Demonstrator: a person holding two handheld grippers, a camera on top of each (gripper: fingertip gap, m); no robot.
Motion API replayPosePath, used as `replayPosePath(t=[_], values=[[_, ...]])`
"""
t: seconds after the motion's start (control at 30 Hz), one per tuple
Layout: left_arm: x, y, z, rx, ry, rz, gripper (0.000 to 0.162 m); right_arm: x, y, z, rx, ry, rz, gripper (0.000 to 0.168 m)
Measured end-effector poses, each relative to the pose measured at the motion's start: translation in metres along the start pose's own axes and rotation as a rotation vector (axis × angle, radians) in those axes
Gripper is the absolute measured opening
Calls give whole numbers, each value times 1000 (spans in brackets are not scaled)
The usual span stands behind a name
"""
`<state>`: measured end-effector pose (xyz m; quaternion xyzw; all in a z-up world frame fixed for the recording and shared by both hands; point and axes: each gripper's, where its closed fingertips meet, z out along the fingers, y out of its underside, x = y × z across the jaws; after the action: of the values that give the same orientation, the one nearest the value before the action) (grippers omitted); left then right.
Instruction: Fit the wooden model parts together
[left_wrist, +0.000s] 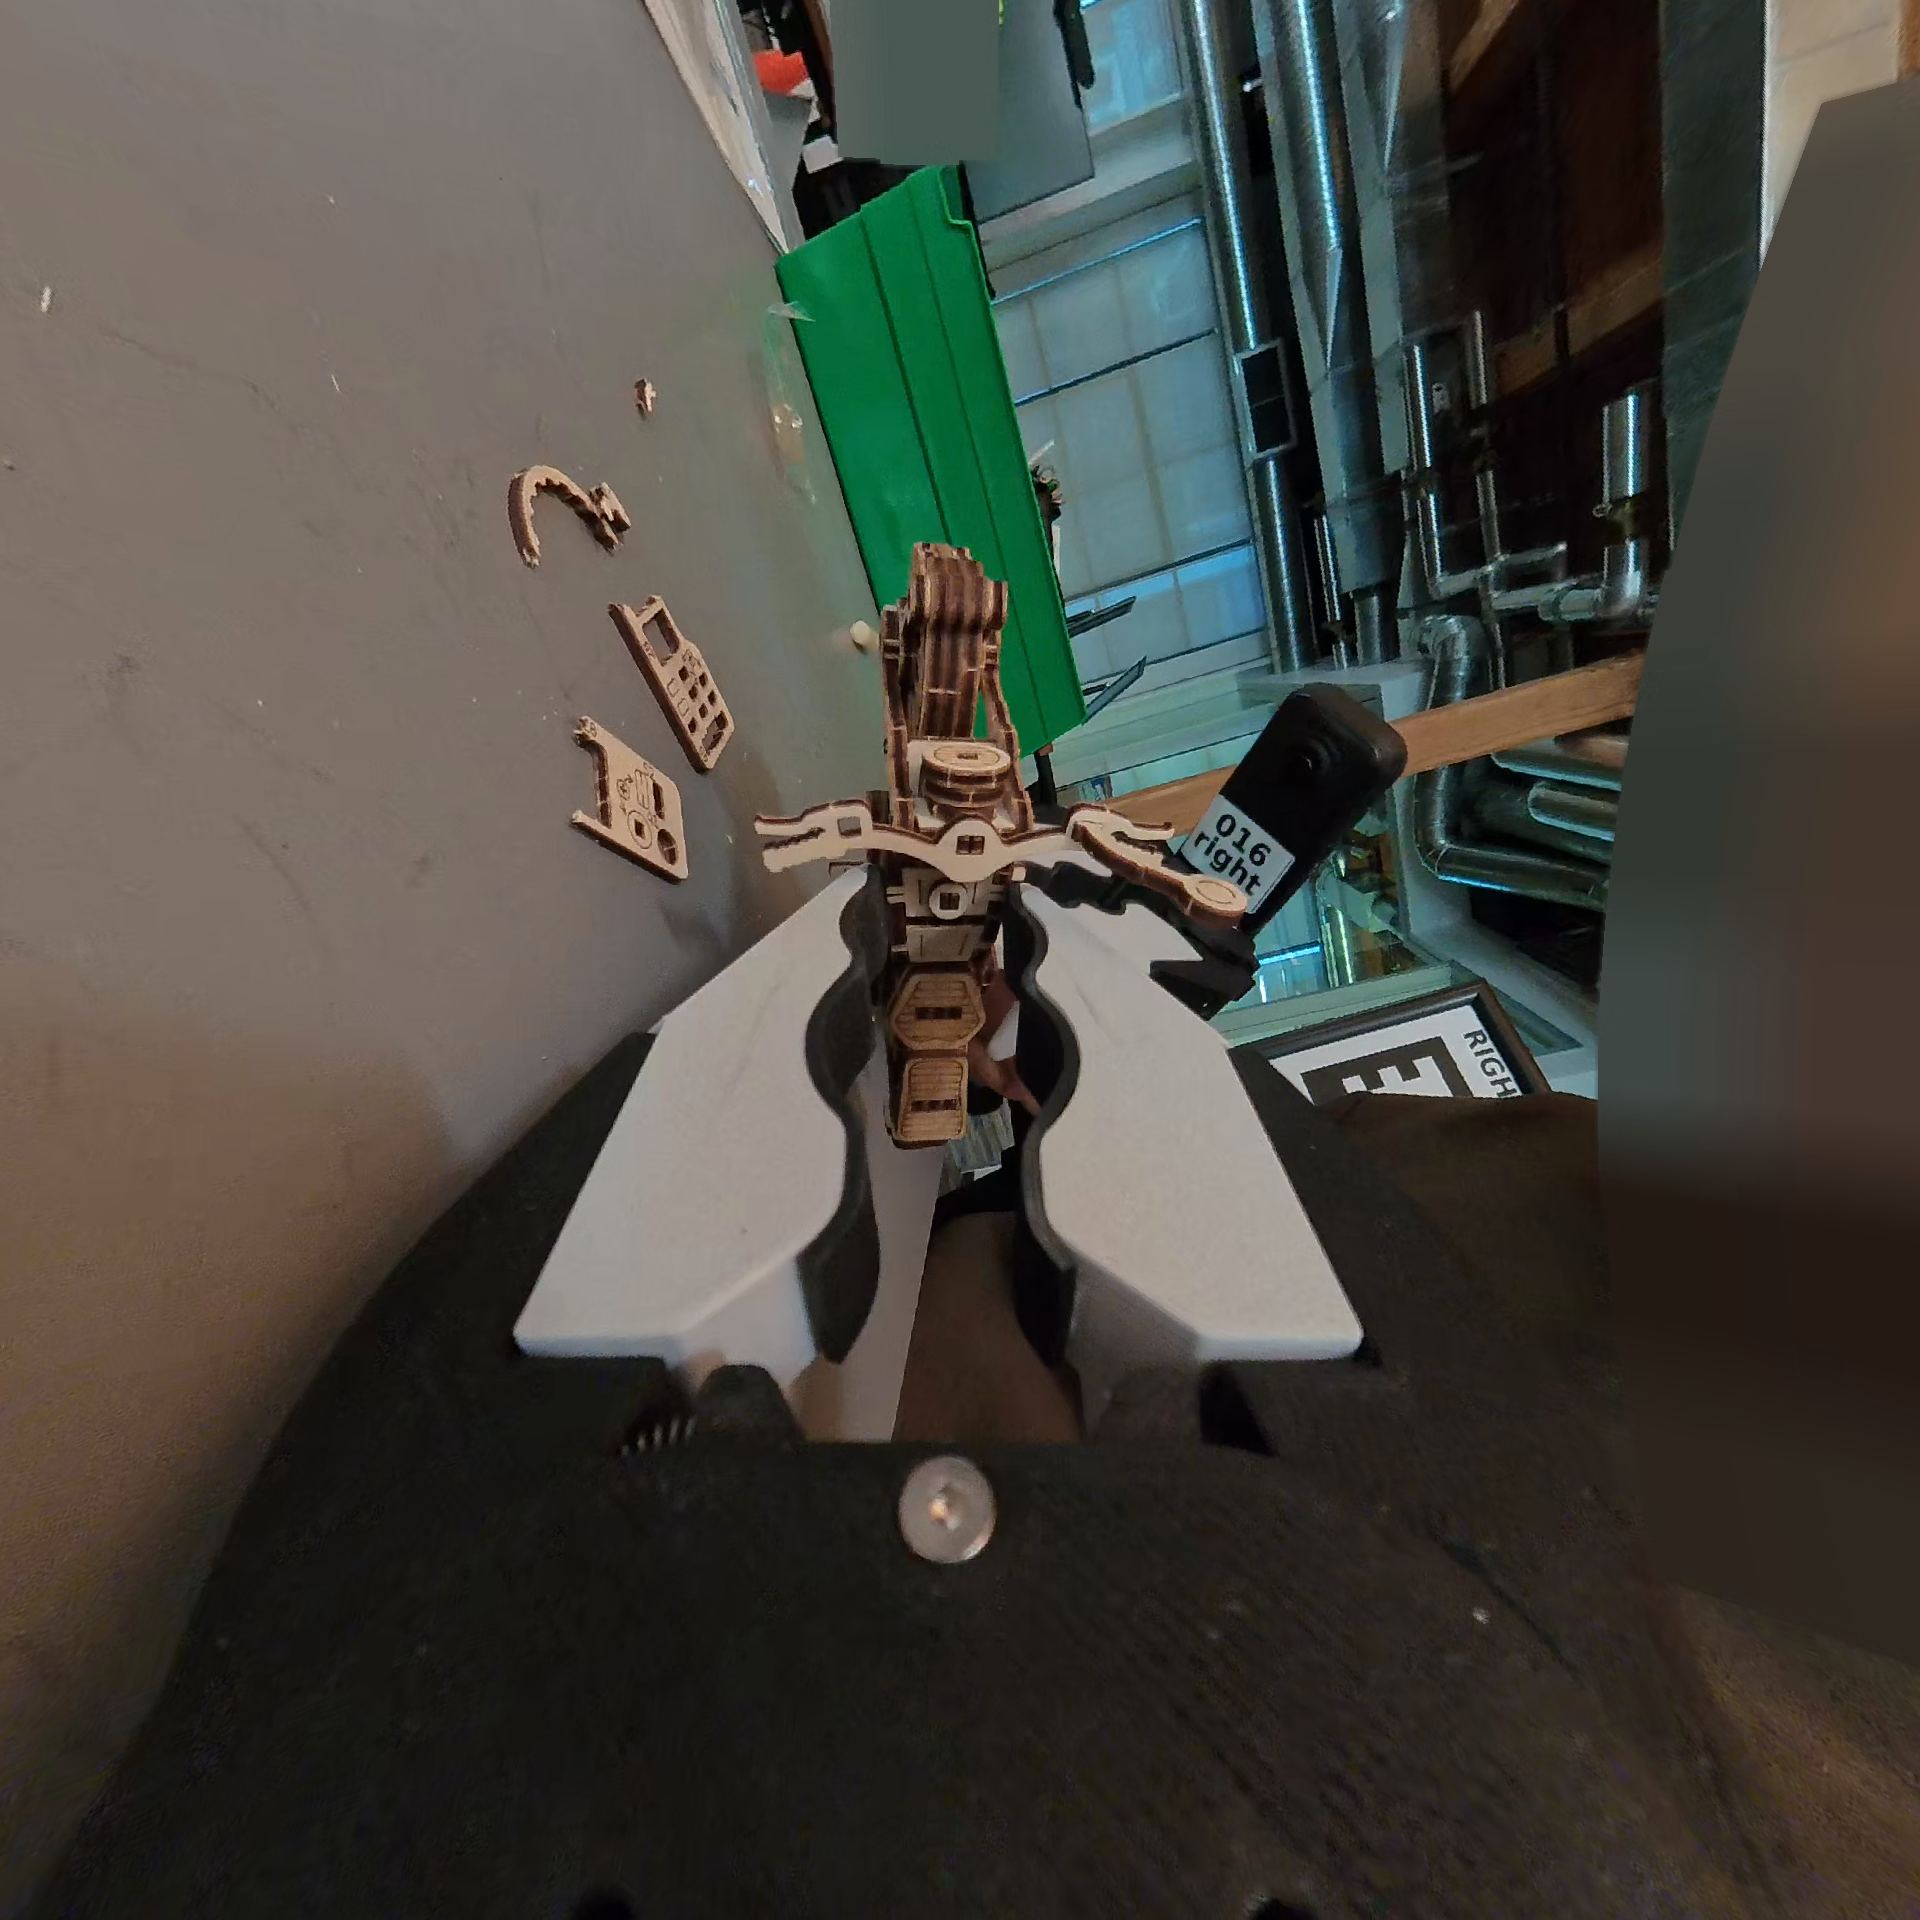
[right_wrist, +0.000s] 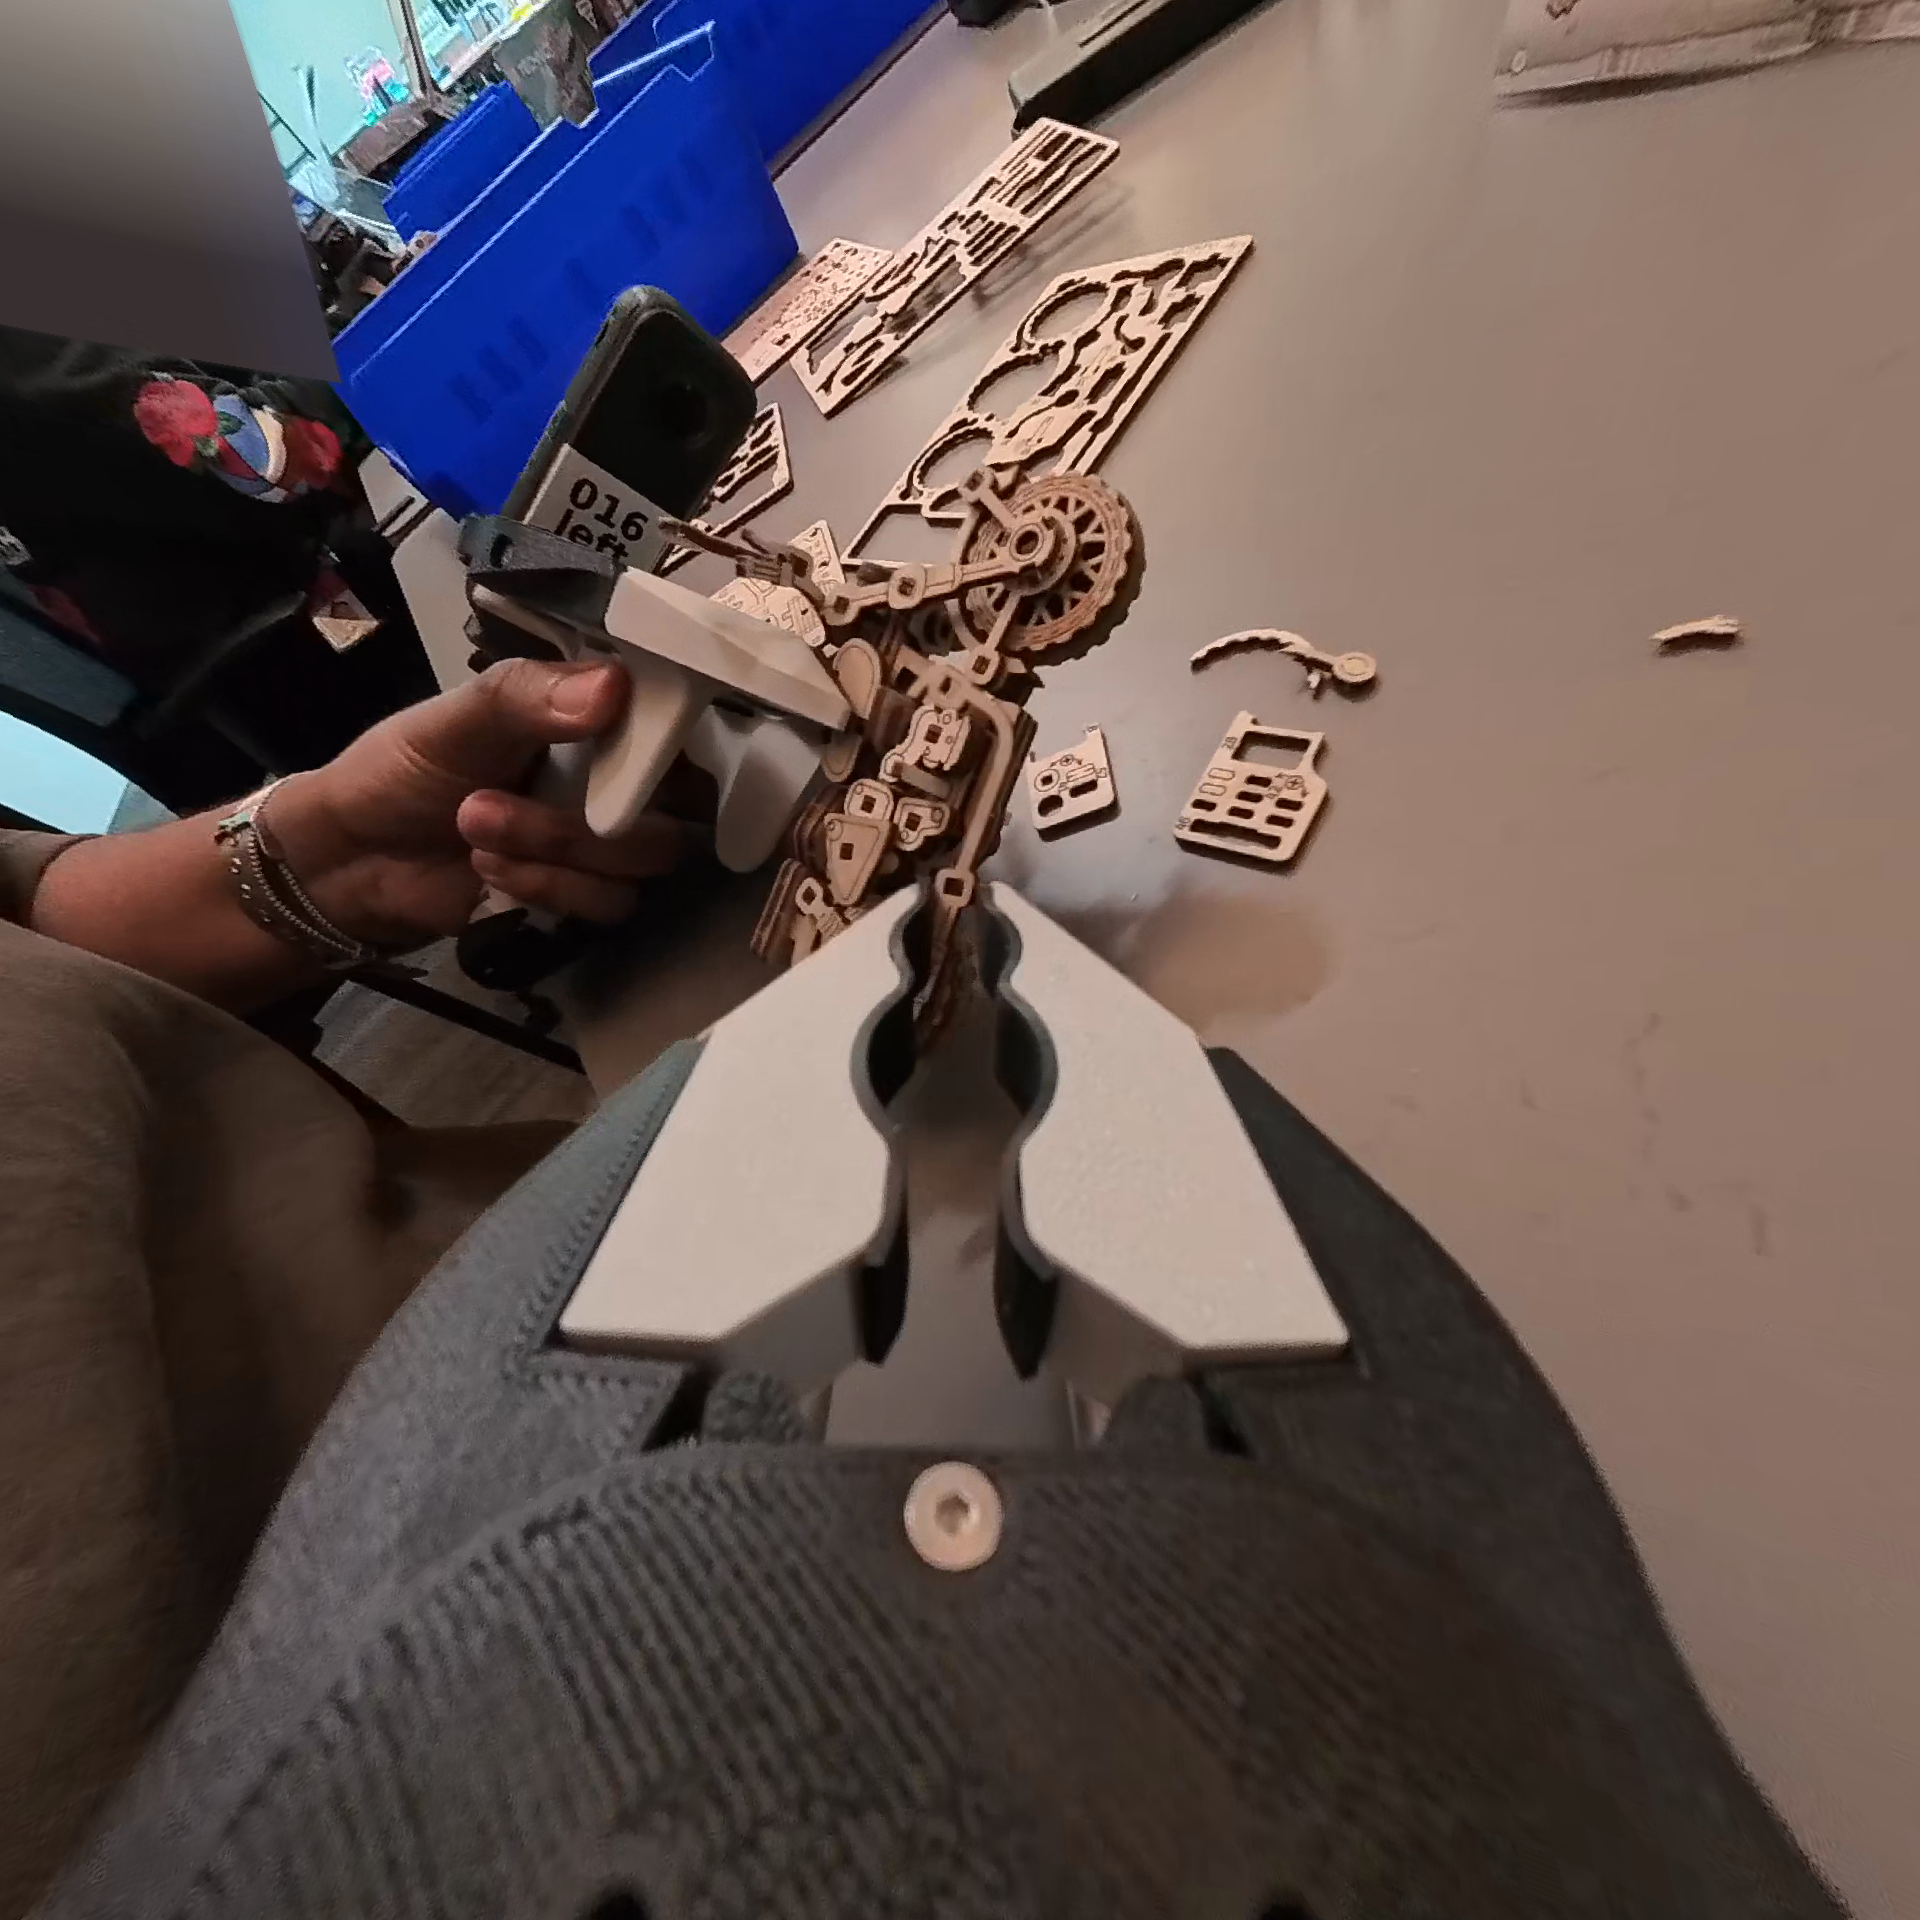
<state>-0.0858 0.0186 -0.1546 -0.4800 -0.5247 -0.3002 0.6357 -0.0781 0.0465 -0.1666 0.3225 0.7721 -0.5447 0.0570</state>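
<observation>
Both grippers' fingers close on the wooden motorcycle model (right_wrist: 914, 727) held above the table (right_wrist: 1558, 935), left gripper (left_wrist: 940, 935) clamping its middle, right gripper (right_wrist: 951, 940) pinching the rear end, loose parts (right_wrist: 1252, 784) lying right.

Motorcycle model (right_wrist: 914, 727) rear hidden between right gripper fingers (right_wrist: 800, 1122).

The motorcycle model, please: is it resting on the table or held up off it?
Held up: both the left gripper and right gripper clamp the model.
</observation>
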Motion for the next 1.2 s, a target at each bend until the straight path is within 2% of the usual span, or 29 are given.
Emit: replayPosePath(t=[0.73,1.2], values=[[-1,0,0,0,-4,1,19,-2,-1,1,-21,84,-167,7],[0,0,0,3,0,-3,19,2,-6,-4,24,62,-94,6]])
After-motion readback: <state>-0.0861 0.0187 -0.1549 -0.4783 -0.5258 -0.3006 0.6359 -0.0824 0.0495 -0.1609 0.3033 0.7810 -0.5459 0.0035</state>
